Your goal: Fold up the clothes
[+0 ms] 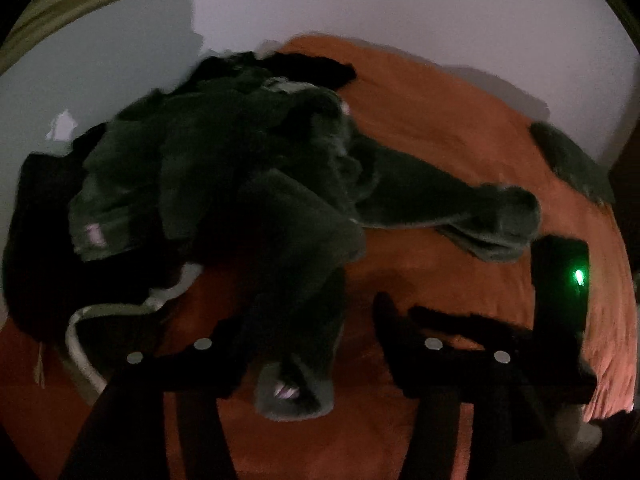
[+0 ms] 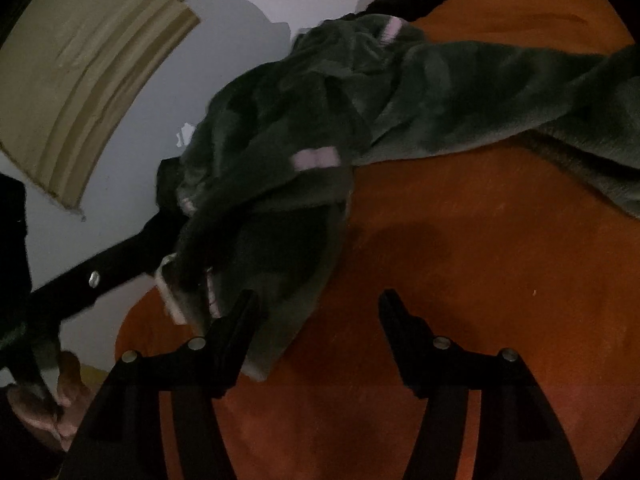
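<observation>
Green garment [image 1: 248,184] on orange table [image 1: 440,120]

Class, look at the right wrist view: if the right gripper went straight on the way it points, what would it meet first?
Probably the bare orange surface, just right of the dark green garment; depth is unclear.

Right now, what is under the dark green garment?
Under the green garment lies an orange cover, bare to its right. At its left edge black clothing and a pale strip poke out. Whatever else lies beneath the heap is hidden.
</observation>
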`<state>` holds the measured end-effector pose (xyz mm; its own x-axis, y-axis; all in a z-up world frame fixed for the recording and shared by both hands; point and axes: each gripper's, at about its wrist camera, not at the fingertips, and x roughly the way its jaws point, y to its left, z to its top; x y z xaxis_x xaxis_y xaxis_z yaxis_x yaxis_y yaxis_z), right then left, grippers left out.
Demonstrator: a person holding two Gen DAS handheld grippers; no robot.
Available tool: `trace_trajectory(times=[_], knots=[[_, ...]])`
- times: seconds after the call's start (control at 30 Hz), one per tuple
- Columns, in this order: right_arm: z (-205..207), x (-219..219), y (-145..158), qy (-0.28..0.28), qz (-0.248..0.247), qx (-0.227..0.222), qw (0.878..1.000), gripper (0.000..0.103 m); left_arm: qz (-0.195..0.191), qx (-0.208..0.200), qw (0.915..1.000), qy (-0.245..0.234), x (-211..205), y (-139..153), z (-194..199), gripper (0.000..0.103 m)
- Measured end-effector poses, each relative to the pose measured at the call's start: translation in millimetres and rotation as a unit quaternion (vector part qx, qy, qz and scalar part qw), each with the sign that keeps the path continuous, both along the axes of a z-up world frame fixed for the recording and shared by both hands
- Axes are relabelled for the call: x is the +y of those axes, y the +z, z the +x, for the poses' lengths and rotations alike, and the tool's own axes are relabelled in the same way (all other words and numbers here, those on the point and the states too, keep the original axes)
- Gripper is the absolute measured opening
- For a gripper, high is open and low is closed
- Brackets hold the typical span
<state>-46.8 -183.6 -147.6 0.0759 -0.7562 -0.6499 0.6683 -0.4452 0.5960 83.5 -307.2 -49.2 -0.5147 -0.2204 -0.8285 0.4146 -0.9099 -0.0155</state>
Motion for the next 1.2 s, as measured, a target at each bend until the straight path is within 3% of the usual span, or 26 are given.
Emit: trace_trajectory(times=[0.1, 0.17, 0.23, 0.27, 0.3, 0.53, 0.7, 0.87, 1.03, 1.07, 1.1, 1.13, 1.2], knots=[[-12, 8, -1, -0.015, 0.013, 0.013, 1.000, 0.062, -0.049, -0.022, 0.9985, -0.013, 5, -20, -23, 0.061], [-19, 18, 0, -0.026, 0.014, 0.009, 1.000, 0.062, -0.040, -0.021, 0.9990, 0.001, -2, -29, -29, 0.060], [-22, 30, 0, -0.032, 0.019, 0.012, 0.999, 0.062, -0.015, 0.008, 0.9995, 0.026, -14, -27, -22, 0.042], [-23, 34, 1, -0.032, 0.024, 0.018, 0.999, 0.062, -0.010, 0.017, 0.9992, 0.034, -18, -24, -17, 0.014], [-24, 38, 1, -0.033, 0.027, 0.024, 0.999, 0.062, -0.007, 0.026, 0.9988, 0.040, -21, -20, -11, 0.010], [-28, 30, 2, -0.030, 0.031, 0.031, 0.999, 0.062, -0.010, 0.049, 0.9956, 0.080, -47, 1, 19, 0.010], [-33, -8, 0, -0.025, -0.011, -0.050, 0.998, 0.062, 0.049, 0.057, 0.9875, 0.138, -76, -8, 45, 0.010], [-34, -53, 4, -0.022, -0.024, -0.098, 0.995, 0.068, 0.061, 0.048, 0.9816, 0.175, -100, -19, 65, 0.010], [-37, -93, -5, -0.052, 0.002, -0.127, 0.990, 0.074, 0.097, 0.031, 0.9792, 0.175, -109, -36, 70, 0.012], [-37, -99, -9, -0.057, 0.007, -0.128, 0.990, 0.069, 0.102, 0.024, 0.9799, 0.169, -106, -39, 68, 0.017], [-38, -101, -11, -0.062, 0.011, -0.125, 0.990, 0.039, 0.109, 0.018, 0.9806, 0.162, -103, -41, 65, 0.028], [-38, -99, -9, -0.068, 0.011, -0.112, 0.991, 0.021, 0.112, 0.014, 0.9812, 0.156, -99, -42, 63, 0.035], [-39, -87, -1, -0.087, 0.003, -0.080, 0.993, 0.019, 0.106, 0.009, 0.9846, 0.139, -90, -41, 57, 0.060]])
